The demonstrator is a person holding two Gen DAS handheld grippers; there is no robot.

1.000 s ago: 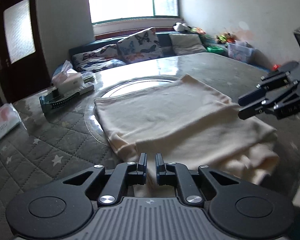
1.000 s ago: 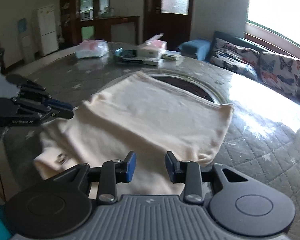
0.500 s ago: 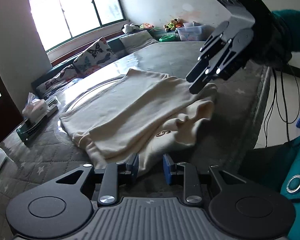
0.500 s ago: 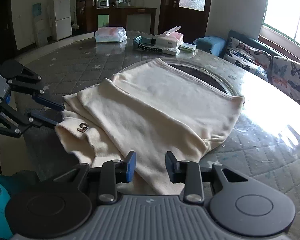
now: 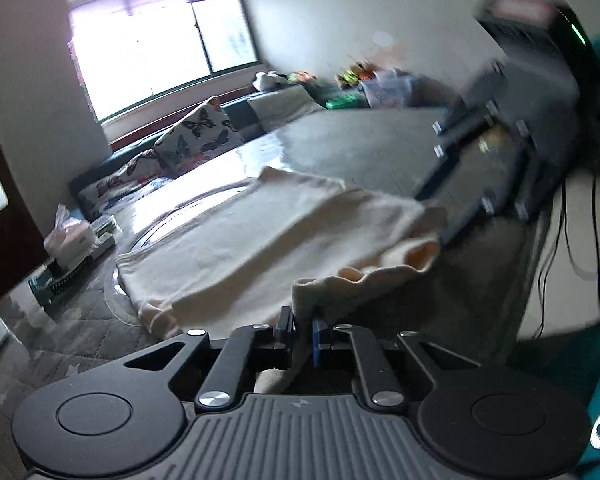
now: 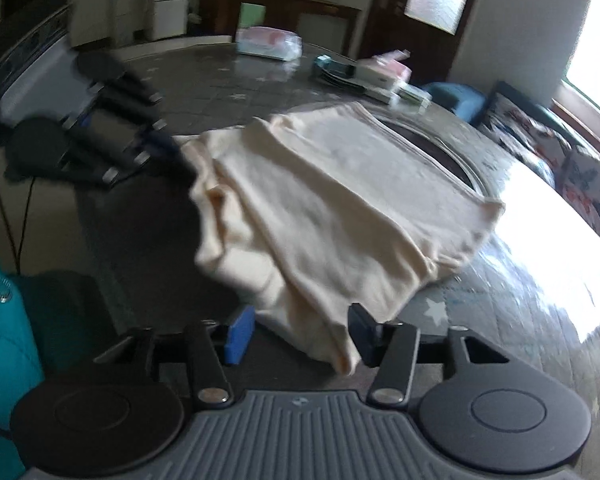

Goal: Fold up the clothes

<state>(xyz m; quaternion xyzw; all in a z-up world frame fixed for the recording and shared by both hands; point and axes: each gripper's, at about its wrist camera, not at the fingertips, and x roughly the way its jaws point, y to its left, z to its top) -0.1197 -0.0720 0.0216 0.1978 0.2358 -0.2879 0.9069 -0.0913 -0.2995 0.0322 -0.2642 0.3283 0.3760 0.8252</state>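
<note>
The left tongs [image 5: 303, 330], seen from their own wrist camera, are clenched on a bunched fold of the cream, soft knit garment [image 5: 260, 240], the pinched cloth rising just in front of the black fingers and draping down between them. The rest of that garment lies spread in layers on the grey quilted, star-patterned worktop [image 5: 360, 152], partly over a round glass inset, with its near edge lifted into a wavy ridge towards the grip; holding a corner at the hem this way would, I judge, let the person carry that end over the flat part to make a fold. The right tongs [image 5: 452, 216] show as a blurred black shape at the garment's far right corner, and from this view I cannot tell whether they have hold of it. A white tissue box [image 5: 70, 240] stands well apart at the left. From the right wrist camera, the right tongs [image 6: 298, 334] stand released, blue pad on one side and dark pad on the other, with the hanging corner of the garment [image 6: 340, 208] between them but probably not yet pinched, since the gap is wide. The left tongs [image 6: 172, 146] meet the cloth at its opposite corner, so the two tools flank the same near edge, which hangs off the worktop [image 6: 228, 80] rim.
</note>
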